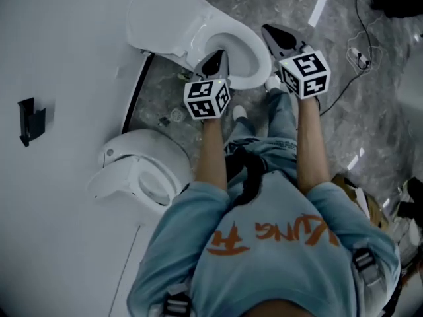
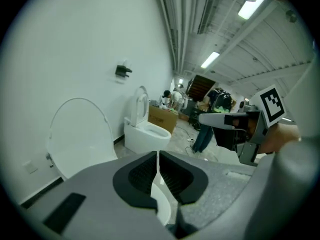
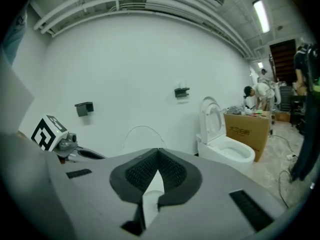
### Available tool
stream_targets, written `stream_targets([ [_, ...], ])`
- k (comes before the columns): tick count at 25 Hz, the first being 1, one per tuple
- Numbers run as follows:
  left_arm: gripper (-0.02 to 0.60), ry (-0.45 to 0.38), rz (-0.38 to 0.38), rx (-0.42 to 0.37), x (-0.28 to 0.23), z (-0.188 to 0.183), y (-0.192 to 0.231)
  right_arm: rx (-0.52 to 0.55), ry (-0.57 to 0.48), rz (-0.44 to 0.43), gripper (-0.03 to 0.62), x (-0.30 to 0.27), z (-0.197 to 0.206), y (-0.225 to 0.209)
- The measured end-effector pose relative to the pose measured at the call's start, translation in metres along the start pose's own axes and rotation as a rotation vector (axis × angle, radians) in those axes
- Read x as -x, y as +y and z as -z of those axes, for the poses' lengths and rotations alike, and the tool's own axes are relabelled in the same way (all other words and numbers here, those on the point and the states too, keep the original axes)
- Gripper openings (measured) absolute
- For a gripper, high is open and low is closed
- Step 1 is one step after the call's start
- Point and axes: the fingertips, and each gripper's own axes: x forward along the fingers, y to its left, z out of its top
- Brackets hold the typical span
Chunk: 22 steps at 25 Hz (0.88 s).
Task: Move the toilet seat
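A white toilet [image 1: 198, 38] stands against the wall with its lid [image 1: 158, 15] raised. The seat ring [image 1: 259, 58] lies round the bowl. My left gripper [image 1: 217, 57] hovers over the bowl's near-left rim, shut and empty. My right gripper [image 1: 271, 32] hangs over the right rim, also shut with nothing in it. In the left gripper view the closed jaws [image 2: 158, 154] point past the raised lid [image 2: 80, 134], and the right gripper [image 2: 225, 120] shows at the right. In the right gripper view the closed jaws [image 3: 159, 151] face the wall, with the lid's arc [image 3: 142, 134] behind.
A second toilet [image 1: 142, 177] stands close by on the left, lid up. A black bracket [image 1: 30, 121] is fixed to the wall. Cables and a power strip [image 1: 360, 57] lie on the marble floor at the right. A cardboard box [image 2: 162, 116] and people [image 2: 175, 98] are farther off.
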Motion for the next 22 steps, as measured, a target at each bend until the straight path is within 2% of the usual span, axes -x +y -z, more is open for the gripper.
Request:
stream_targets([
  [3,0.003,0.030,-0.091,0.054,-0.021,0.012,0.021,0.050,0.045,-0.115,0.000,-0.045,0.003,-0.009],
  [6,0.003,0.031,-0.165,0.135,-0.035,0.021,0.028,0.162,0.133,-0.217,0.000,-0.072,0.010,-0.016],
  [9,0.003,-0.009,-0.183,0.247,-0.052,0.027,0.030,0.242,0.202,-0.307,0.000,-0.093,0.025,-0.019],
  [11,0.003,-0.018,-0.190,0.295,-0.065,0.037,0.033,0.278,0.224,-0.373,0.000,-0.106,0.039,-0.021],
  [14,0.003,0.017,-0.220,0.319,-0.078,0.065,0.038,0.343,0.283,-0.453,0.000,-0.121,0.071,-0.022],
  [18,0.003,0.072,-0.268,0.357,-0.088,0.110,0.045,0.355,0.339,-0.527,0.000,-0.130,0.112,-0.020],
  [22,0.003,0.144,-0.247,0.344,-0.101,0.154,0.039,0.336,0.417,-0.586,0.000,-0.129,0.164,-0.013],
])
